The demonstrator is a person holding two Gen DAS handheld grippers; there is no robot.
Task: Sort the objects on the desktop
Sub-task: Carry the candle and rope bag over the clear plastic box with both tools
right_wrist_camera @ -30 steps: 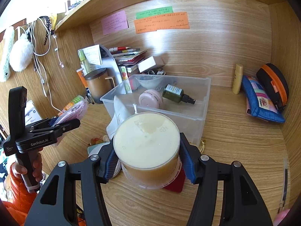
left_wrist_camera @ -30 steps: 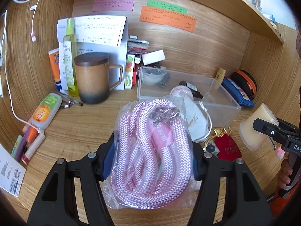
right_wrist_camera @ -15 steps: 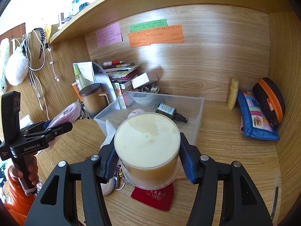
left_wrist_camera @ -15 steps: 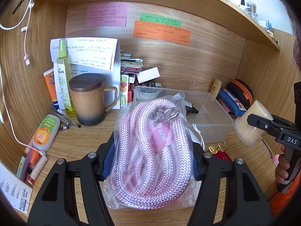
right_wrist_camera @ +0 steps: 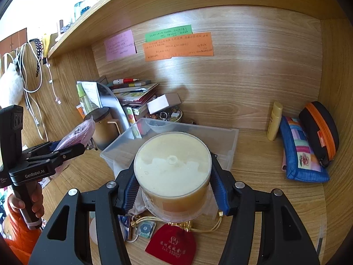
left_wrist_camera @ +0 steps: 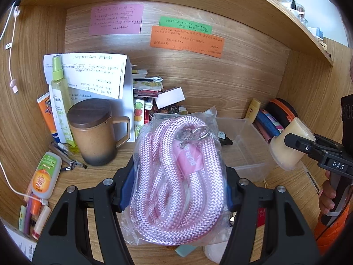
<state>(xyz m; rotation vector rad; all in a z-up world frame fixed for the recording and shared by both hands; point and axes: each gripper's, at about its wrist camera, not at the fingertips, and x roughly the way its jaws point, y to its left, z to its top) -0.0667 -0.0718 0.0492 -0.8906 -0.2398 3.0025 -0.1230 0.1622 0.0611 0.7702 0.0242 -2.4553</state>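
The left gripper (left_wrist_camera: 176, 190) is clamped on a coil of pink-and-white braided rope in a clear plastic bag (left_wrist_camera: 176, 176), held above the wooden desk (left_wrist_camera: 106, 172). The coil's long axis runs away from the camera along the fingers, its metal clasp end toward the clear plastic bin (left_wrist_camera: 245, 150). The right gripper (right_wrist_camera: 174, 190) is clamped on a round translucent plastic tub with a cream-coloured lid (right_wrist_camera: 173, 172), held off the desk in front of the bin, its lid facing the camera. A red fabric pouch (right_wrist_camera: 171, 244) lies on the desk beneath it.
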